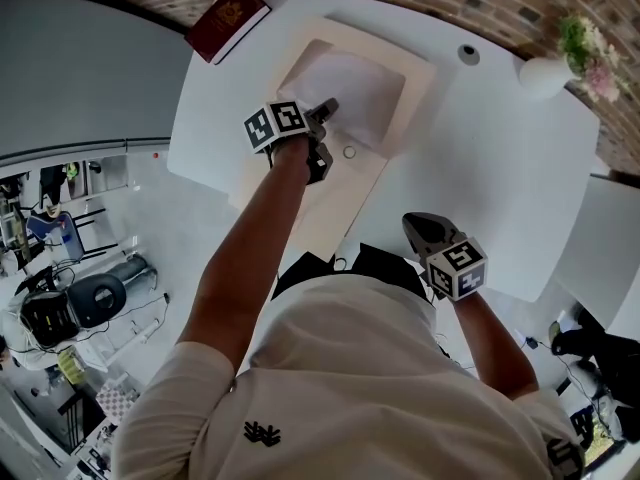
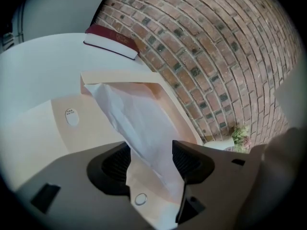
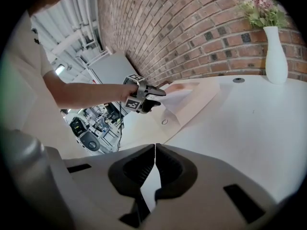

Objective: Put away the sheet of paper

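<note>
A white sheet of paper lies partly inside the open mouth of a beige envelope on the white table. My left gripper stands open at the sheet's near edge. The paper runs loose between its spread jaws, and the envelope's round fastener shows below them. My right gripper is shut with nothing in it, low near the table's front edge. The right gripper view shows the left gripper at the paper.
A dark red book lies at the table's far left corner. A white vase with flowers stands at the far right by the brick wall. A round cable port sits behind the envelope.
</note>
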{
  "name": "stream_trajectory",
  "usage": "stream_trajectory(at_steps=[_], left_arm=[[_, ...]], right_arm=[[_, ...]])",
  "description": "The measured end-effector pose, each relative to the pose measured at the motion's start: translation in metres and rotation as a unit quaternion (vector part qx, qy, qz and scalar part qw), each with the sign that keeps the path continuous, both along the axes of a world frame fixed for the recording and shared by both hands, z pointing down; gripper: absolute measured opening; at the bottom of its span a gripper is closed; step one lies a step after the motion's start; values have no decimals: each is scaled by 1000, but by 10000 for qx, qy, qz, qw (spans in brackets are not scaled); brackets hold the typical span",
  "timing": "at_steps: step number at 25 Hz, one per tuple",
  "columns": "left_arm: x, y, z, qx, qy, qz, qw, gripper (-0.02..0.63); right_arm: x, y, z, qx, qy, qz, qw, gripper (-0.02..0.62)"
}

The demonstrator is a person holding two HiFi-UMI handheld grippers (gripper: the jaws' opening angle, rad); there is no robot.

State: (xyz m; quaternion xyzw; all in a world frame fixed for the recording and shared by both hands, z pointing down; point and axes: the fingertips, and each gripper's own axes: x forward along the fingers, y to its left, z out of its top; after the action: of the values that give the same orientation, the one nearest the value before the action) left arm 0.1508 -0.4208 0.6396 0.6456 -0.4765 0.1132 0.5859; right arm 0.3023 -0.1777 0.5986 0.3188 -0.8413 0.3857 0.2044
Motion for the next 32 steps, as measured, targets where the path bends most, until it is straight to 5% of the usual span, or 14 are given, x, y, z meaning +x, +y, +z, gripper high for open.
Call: stream_trajectory(at_steps=[17,32], left_arm=[[-49,69,-49,446,542,186,9974,262],[-157,188,-120,1033,1022,686,9870,262]], right_arm=[[-67,30,-33,472,231,-192,9984,31],[-189,104,-86,963,568,-214,9935,29]])
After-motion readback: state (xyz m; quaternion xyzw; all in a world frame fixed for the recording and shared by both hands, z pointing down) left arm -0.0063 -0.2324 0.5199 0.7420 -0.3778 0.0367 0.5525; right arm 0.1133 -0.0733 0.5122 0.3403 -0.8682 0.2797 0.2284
